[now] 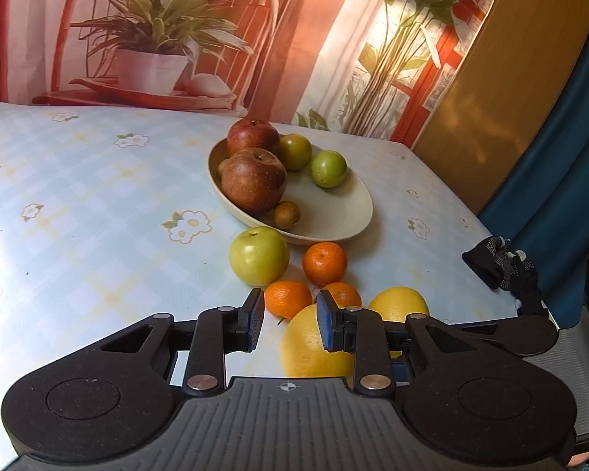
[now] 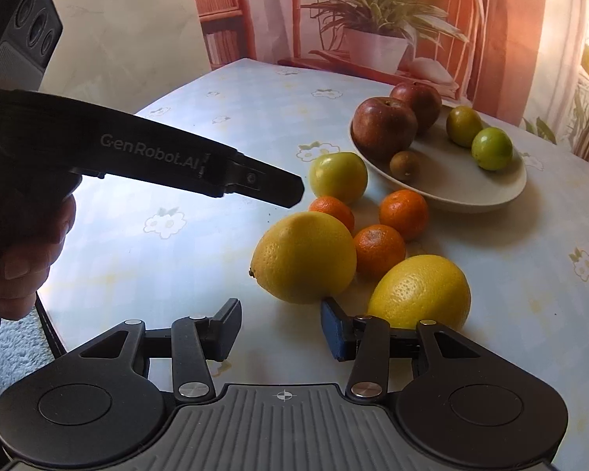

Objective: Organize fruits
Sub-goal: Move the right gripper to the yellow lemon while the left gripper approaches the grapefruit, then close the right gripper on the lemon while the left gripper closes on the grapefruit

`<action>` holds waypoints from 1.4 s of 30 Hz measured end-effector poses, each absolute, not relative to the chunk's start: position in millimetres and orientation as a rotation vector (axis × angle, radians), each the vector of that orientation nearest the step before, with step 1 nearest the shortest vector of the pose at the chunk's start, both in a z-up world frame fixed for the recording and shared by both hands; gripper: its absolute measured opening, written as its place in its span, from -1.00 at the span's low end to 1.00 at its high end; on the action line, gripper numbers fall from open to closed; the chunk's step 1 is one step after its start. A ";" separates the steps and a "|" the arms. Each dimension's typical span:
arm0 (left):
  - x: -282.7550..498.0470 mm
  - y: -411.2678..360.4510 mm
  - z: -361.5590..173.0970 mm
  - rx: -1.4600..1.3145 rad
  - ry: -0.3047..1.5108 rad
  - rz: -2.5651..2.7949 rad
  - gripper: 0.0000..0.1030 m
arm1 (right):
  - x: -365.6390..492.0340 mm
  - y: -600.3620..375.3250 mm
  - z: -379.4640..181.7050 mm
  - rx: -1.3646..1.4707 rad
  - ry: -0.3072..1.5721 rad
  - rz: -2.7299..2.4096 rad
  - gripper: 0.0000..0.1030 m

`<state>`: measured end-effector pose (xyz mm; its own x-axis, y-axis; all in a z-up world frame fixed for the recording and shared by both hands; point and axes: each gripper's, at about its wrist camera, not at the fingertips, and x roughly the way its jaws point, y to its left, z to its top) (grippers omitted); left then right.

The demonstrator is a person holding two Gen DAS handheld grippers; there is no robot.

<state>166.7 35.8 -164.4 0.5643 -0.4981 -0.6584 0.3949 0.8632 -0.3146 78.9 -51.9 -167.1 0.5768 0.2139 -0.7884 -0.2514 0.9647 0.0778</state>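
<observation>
A cream oval bowl (image 1: 333,227) holds two red apples (image 1: 253,180), two small green fruits (image 1: 328,168) and a small brown one (image 1: 286,214). In front of it on the table lie a green apple (image 1: 259,255), three mandarins (image 1: 324,263) and two big yellow citrus fruits (image 1: 310,345). My left gripper (image 1: 290,322) hovers over the nearer yellow fruit and a mandarin, its jaws a narrow gap apart and empty. My right gripper (image 2: 280,327) is open and empty, just short of the two yellow fruits (image 2: 304,257). The left gripper (image 2: 294,192) shows side-on above the mandarins (image 2: 379,249).
The table (image 1: 98,196) has a pale blue flowered cloth and ends at a wall with a printed plant scene. A black dotted cloth item (image 1: 494,265) lies near the right edge. A hand (image 2: 15,259) holds the left gripper's handle.
</observation>
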 end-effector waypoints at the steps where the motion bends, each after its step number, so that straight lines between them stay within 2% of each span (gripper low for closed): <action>1: 170.1 33.2 -166.2 -0.130 0.828 -0.533 -0.41 | 80.8 -51.1 -167.1 -0.042 0.918 0.273 -0.20; 13: 172.8 37.3 -165.4 -0.053 0.832 -0.549 -0.41 | 86.7 -54.9 -166.4 0.027 0.897 0.267 -0.14; 24: 163.6 53.0 -165.9 -0.083 0.849 -0.521 -0.42 | 103.1 -36.5 -167.3 -0.077 0.885 0.234 -0.01; 33: 165.4 68.9 -171.6 -0.210 0.879 -0.529 -0.45 | 92.4 -21.8 -172.5 -0.210 0.816 0.236 -0.03; 42: 173.1 52.1 -172.8 -0.208 0.878 -0.568 -0.45 | 83.9 -20.3 -173.4 -0.242 0.792 0.269 -0.04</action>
<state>173.1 52.1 -172.8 0.5029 -0.5495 -0.6672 0.3839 0.8336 -0.3972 83.9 -20.3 -173.4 0.6720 0.1467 -0.7259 -0.3264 0.9385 -0.1126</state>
